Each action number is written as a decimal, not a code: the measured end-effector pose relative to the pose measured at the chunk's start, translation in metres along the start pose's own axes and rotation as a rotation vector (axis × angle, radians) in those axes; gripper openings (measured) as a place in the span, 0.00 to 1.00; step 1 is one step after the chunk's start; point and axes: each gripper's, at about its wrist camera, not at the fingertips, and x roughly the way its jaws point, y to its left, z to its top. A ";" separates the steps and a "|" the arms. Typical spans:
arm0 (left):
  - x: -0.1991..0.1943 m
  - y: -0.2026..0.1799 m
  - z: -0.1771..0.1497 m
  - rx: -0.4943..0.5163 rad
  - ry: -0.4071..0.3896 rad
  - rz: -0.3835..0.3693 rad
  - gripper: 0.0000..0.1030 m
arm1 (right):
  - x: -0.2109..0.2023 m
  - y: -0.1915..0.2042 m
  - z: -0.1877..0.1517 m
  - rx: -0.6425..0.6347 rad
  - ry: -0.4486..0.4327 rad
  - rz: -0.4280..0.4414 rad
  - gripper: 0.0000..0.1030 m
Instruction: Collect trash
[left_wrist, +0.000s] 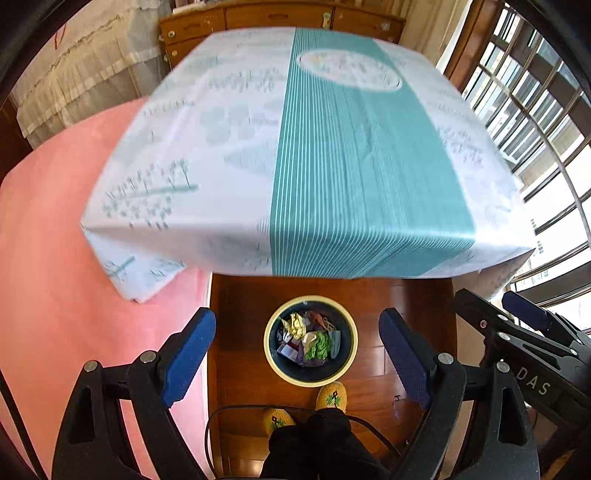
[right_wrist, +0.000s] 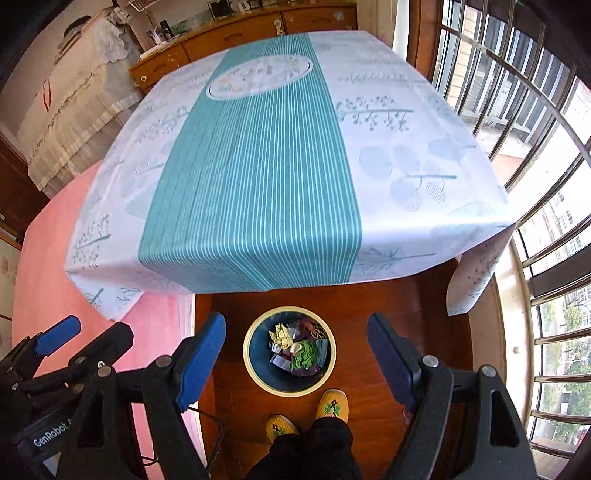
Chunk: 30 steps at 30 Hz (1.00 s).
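A round trash bin (left_wrist: 349, 360) with a cream rim and dark blue inside stands on the wood floor below the table edge. It holds several crumpled scraps, yellow, green and purple (left_wrist: 312, 341). It also shows in the right wrist view (right_wrist: 255, 369). My left gripper (left_wrist: 297, 358) is open and empty, held high above the bin. My right gripper (right_wrist: 295, 360) is open and empty too, beside the left one. The right gripper shows at the right edge of the left wrist view (left_wrist: 524, 325). The left gripper shows at the left edge of the right wrist view (right_wrist: 59, 336).
A table with a white and teal striped cloth (left_wrist: 332, 147) (right_wrist: 258, 166) fills the view ahead. A pink bed (left_wrist: 55, 258) lies left. Window bars (right_wrist: 535, 184) stand right. A wooden dresser (left_wrist: 258, 22) is behind. The person's yellow slippers (right_wrist: 332, 404) stand by the bin.
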 end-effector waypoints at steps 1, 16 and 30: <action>-0.011 -0.002 0.005 0.002 -0.013 0.008 0.86 | -0.012 -0.001 0.005 0.002 -0.010 0.003 0.77; -0.109 -0.023 0.031 0.011 -0.147 0.037 0.86 | -0.115 0.011 0.030 -0.068 -0.164 0.016 0.77; -0.128 -0.026 0.027 0.001 -0.190 0.054 0.86 | -0.131 0.012 0.026 -0.077 -0.212 0.022 0.77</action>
